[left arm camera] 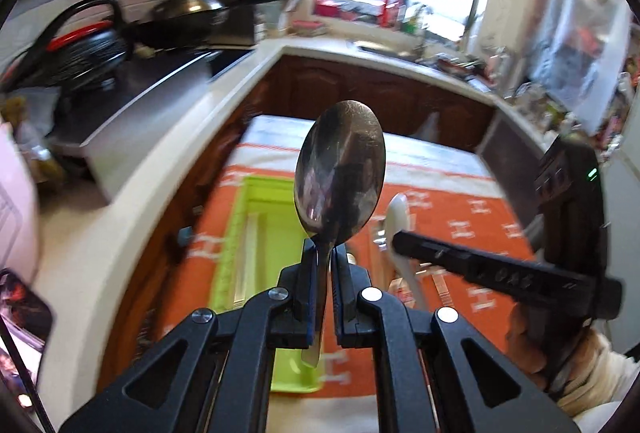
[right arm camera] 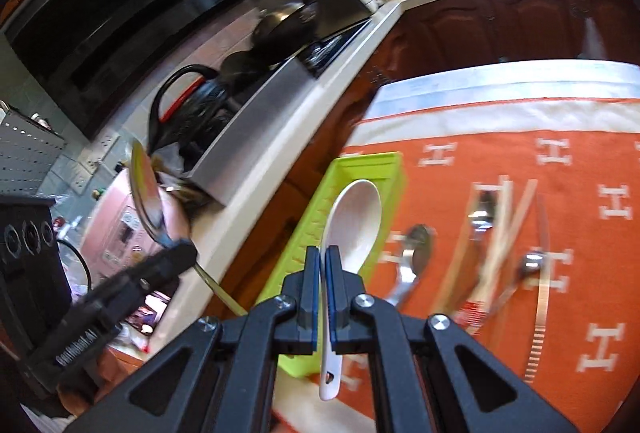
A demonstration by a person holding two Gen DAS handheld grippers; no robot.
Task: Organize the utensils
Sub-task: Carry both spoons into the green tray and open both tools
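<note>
My left gripper [left arm camera: 325, 253] is shut on the handle of a large metal spoon [left arm camera: 340, 165], bowl up, above the lime-green utensil tray [left arm camera: 256, 229]. My right gripper [right arm camera: 323, 257] is shut on a white ceramic spoon [right arm camera: 356, 221], bowl up, over the same green tray [right arm camera: 360, 173]. The right gripper [left arm camera: 396, 239] with its white spoon [left arm camera: 398, 211] shows at right in the left wrist view. In the right wrist view the left gripper [right arm camera: 188, 251] holds the metal spoon [right arm camera: 146, 193] at left.
An orange cloth with white H marks [right arm camera: 480, 153] covers the table. Loose on it lie metal spoons [right arm camera: 416, 253], a fork [right arm camera: 480, 217], chopsticks [right arm camera: 516, 213] and a knife [right arm camera: 542, 273]. A white counter edge [left arm camera: 168, 169] with a stove and pans runs along the left.
</note>
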